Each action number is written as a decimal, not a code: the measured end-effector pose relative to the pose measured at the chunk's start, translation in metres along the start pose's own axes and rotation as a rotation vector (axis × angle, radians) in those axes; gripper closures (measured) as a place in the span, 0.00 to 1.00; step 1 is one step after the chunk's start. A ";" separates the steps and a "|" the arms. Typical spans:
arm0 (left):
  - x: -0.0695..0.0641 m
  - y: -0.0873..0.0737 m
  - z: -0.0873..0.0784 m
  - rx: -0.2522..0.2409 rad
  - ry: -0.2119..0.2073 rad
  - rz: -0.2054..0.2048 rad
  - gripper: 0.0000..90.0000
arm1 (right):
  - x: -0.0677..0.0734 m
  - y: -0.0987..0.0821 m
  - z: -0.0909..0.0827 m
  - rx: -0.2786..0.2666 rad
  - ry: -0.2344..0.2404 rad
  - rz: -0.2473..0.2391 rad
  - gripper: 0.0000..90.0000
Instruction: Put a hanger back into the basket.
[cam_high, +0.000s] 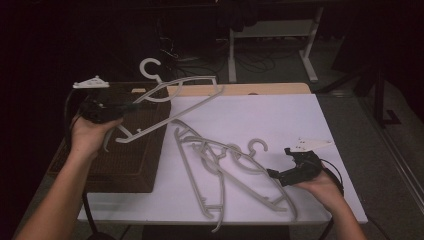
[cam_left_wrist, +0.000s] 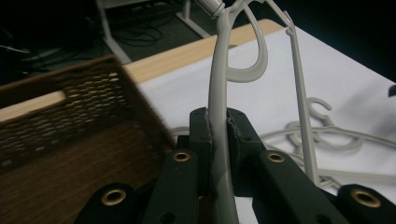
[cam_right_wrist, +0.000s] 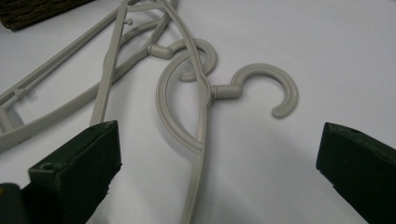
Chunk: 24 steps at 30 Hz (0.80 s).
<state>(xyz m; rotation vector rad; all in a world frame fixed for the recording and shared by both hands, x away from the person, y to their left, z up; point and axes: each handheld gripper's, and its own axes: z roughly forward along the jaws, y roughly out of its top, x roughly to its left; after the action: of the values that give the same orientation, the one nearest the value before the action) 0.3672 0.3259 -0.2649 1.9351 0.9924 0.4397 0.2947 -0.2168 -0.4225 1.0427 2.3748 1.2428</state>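
Although thin and pale grey, the raised hanger (cam_high: 172, 100) looks a stiff, light plastic frame, probably smooth enough to pivot in a pinch; best taken on a flat bar near the neck, not the hook. Location: in the air over the basket (cam_high: 125, 165) and the table's (cam_high: 280, 115) far left part. Left gripper (cam_high: 131, 106): clenched on that hanger's bar, pads pressing both sides. Pile of hangers (cam_high: 227, 172): tangled flat on the table, centre; count uncertain, perhaps three. Right gripper (cam_right_wrist: 219, 163): jaws spread wide, empty, held low beside the pile, one hook (cam_right_wrist: 268, 88) lying between them untouched.
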 end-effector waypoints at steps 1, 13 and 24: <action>0.004 -0.002 -0.005 -0.005 0.007 -0.003 0.92 | 0.000 -0.003 0.001 -0.003 0.000 0.008 0.00; 0.058 -0.034 -0.049 0.017 0.138 -0.019 0.92 | -0.004 -0.014 0.006 0.015 -0.011 0.034 0.00; 0.102 -0.062 -0.068 0.045 0.270 -0.093 0.92 | -0.007 -0.014 0.005 0.010 -0.019 0.047 0.00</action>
<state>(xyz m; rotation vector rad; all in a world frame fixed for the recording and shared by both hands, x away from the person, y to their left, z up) 0.3583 0.4612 -0.2880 1.8931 1.2689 0.6417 0.2959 -0.2238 -0.4376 1.1145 2.3576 1.2323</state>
